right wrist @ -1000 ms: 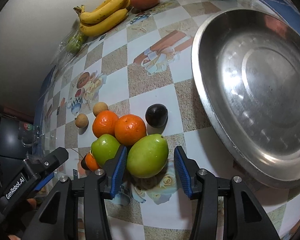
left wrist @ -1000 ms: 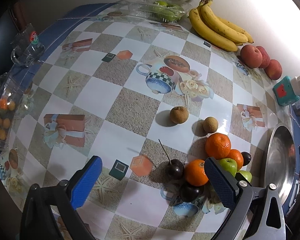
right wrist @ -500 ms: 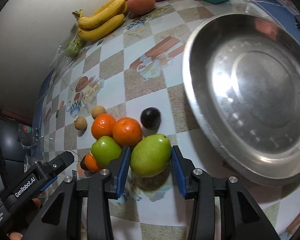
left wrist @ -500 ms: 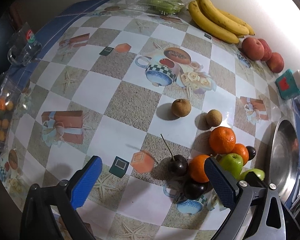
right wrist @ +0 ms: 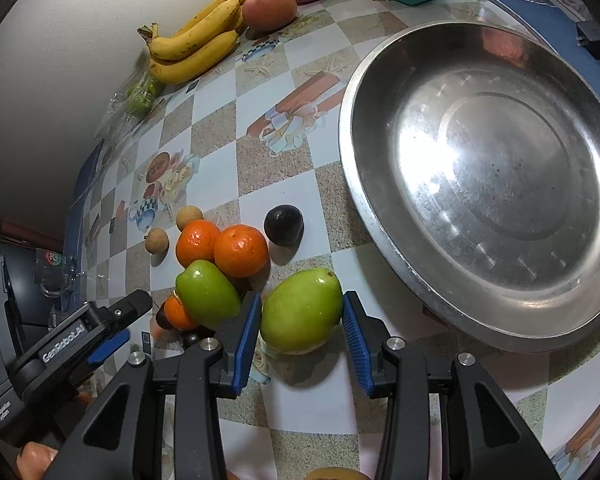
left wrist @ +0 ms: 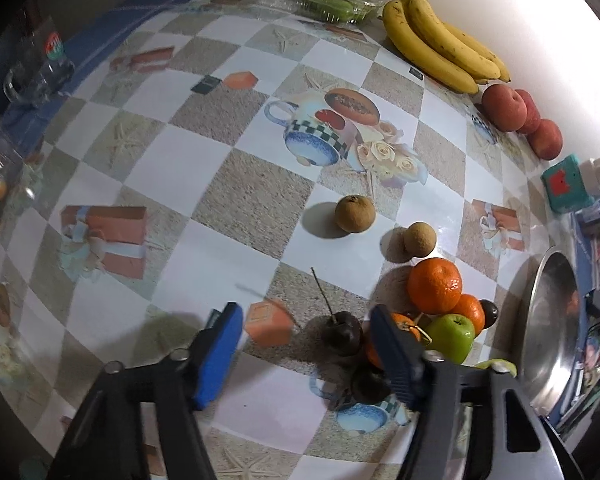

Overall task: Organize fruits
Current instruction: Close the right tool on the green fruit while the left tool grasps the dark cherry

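The right claw (right wrist: 300, 326) is clenched on the large green fruit (right wrist: 302, 312), both blue pads (right wrist: 247, 336) against its sides. The fruit sits low over the counter (right wrist: 220, 128), just left of the steel basin (right wrist: 480, 184); whether it touches the surface cannot be told. Its long axis runs from near-left to far-right, pointed tip toward the basin.

The left claw (left wrist: 304, 344) is closing with nothing pressed between its pads. A dark cherry (left wrist: 342, 334) with an upright stem lies in the gap, nearer the right pad.

Far-left of the held fruit lies a cluster: green apple (right wrist: 206, 294), two oranges (right wrist: 240, 250), one dark plum (right wrist: 283, 224). Bananas (right wrist: 196, 44) lie along the far wall.
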The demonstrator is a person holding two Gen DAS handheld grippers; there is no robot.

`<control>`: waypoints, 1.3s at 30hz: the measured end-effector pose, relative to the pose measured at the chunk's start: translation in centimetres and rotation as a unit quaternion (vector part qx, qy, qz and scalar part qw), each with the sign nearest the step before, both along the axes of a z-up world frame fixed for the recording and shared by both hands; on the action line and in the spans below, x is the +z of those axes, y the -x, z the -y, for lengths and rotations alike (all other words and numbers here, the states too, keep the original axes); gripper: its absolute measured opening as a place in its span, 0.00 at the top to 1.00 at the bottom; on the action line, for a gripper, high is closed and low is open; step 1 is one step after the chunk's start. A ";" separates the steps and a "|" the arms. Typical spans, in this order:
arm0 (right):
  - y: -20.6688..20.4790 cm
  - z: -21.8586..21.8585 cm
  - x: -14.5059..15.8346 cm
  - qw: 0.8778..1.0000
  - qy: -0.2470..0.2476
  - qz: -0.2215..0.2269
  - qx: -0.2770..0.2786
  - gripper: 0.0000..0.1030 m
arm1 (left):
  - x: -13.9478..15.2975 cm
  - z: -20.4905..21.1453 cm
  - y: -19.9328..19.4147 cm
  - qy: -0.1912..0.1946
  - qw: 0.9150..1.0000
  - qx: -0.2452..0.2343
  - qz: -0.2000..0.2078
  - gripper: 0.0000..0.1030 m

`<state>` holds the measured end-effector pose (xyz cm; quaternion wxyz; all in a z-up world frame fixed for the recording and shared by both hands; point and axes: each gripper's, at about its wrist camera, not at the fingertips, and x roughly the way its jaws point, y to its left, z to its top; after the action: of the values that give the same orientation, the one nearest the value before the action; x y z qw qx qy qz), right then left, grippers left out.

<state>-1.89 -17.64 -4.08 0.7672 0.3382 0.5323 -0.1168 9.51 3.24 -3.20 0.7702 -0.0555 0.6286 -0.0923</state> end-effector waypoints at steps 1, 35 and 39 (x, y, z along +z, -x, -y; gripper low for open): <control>0.0 0.0 0.0 1.000 -0.001 0.000 -0.001 0.58 | -0.2 0.0 0.0 0.007 1.000 0.003 -0.005 0.38; 0.6 1.0 0.2 1.000 -0.017 0.009 -0.022 0.62 | -2.3 -1.7 -0.2 0.119 0.987 0.072 -0.074 0.78; 0.6 1.1 0.2 1.000 -0.015 0.008 -0.026 0.62 | -2.3 -1.5 -0.3 0.120 0.987 0.072 -0.074 0.80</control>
<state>-2.53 -18.76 -3.90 0.7629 0.3644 0.5190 -0.1261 9.81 4.74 -5.48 0.7141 -0.1993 0.6626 -0.1063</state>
